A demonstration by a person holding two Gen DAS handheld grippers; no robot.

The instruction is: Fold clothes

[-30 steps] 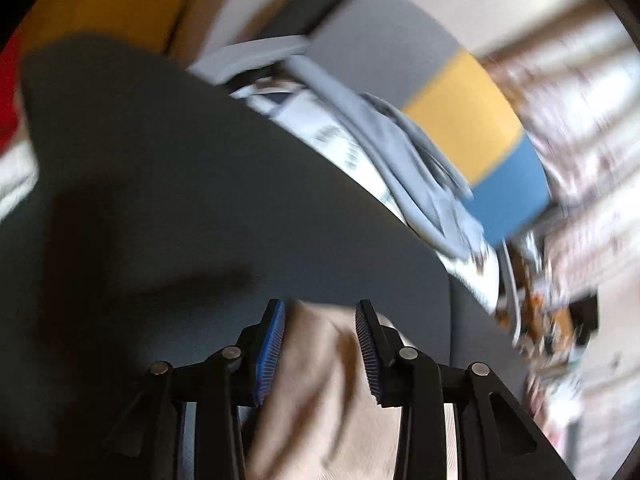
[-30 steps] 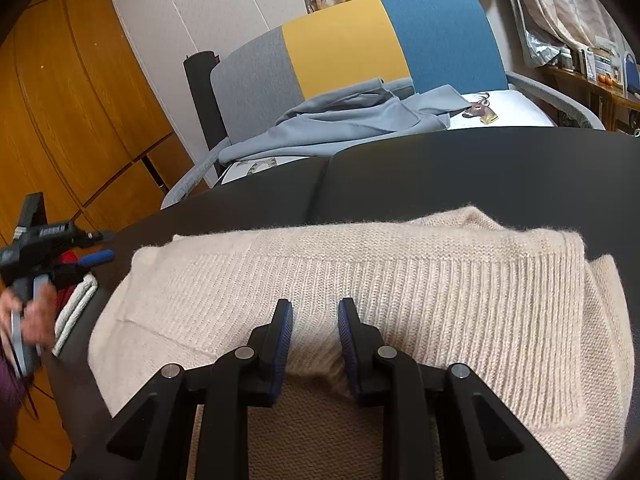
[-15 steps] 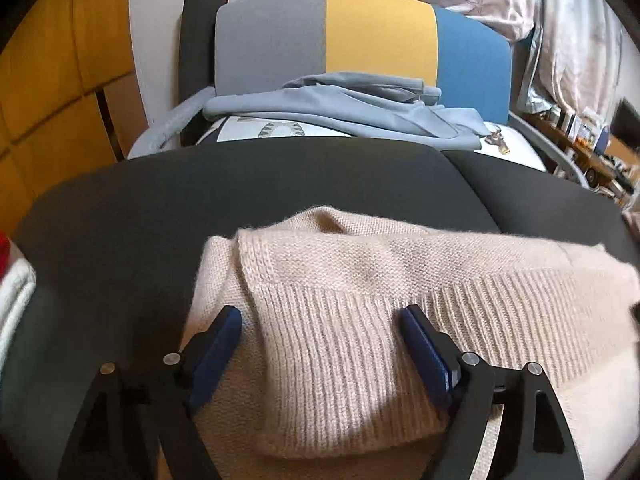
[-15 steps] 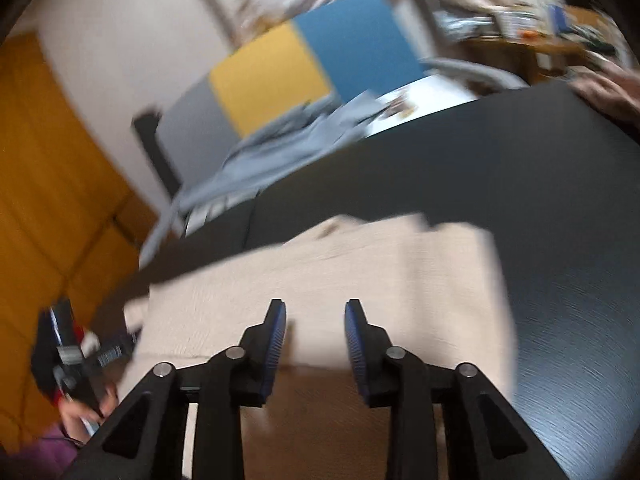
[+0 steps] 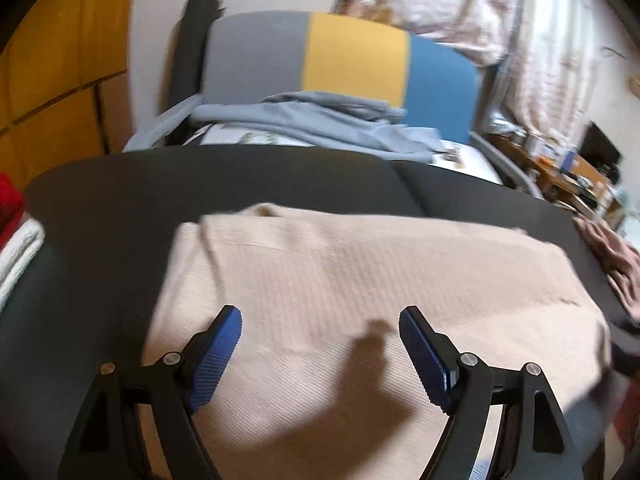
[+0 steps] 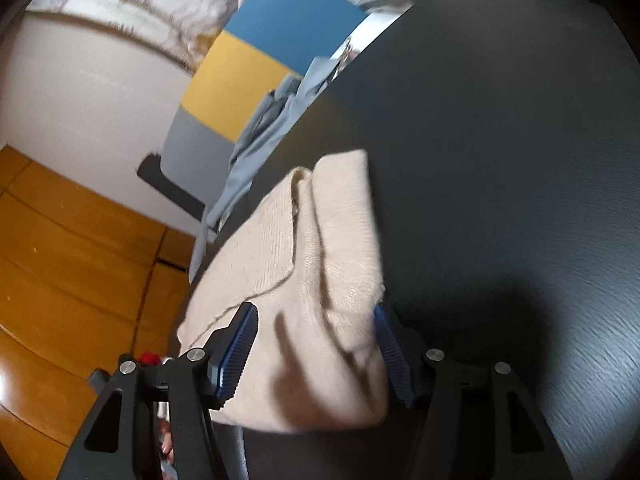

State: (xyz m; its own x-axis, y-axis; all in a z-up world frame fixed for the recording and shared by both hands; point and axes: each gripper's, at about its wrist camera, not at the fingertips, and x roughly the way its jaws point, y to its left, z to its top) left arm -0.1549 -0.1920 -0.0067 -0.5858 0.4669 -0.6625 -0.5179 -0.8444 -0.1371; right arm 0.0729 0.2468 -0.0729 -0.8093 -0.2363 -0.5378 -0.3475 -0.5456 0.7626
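A beige knit sweater (image 5: 360, 272) lies folded into a broad band on the dark table (image 5: 200, 184). My left gripper (image 5: 320, 320) hovers over its near left part with the blue pads wide apart, gripping nothing. In the right wrist view, which is rolled to one side, the sweater's folded end (image 6: 320, 248) runs between the jaws of my right gripper (image 6: 315, 312). Those jaws are opening. The cloth sits loosely between the pads, and its edge lies against the right pad (image 6: 390, 352).
Behind the table stands a chair (image 5: 352, 56) with a grey, yellow and blue back and a grey-blue garment (image 5: 320, 124) heaped on the seat. Red cloth (image 5: 10, 204) and white cloth (image 5: 18, 248) lie at the left edge. A pinkish-brown garment (image 5: 612, 252) lies at the right edge.
The left jaws let go of the beige cloth, spread wide and rolled upright, backing off a little. The right gripper rolled sideways, shifted to the sweater's end, and its jaws widened.
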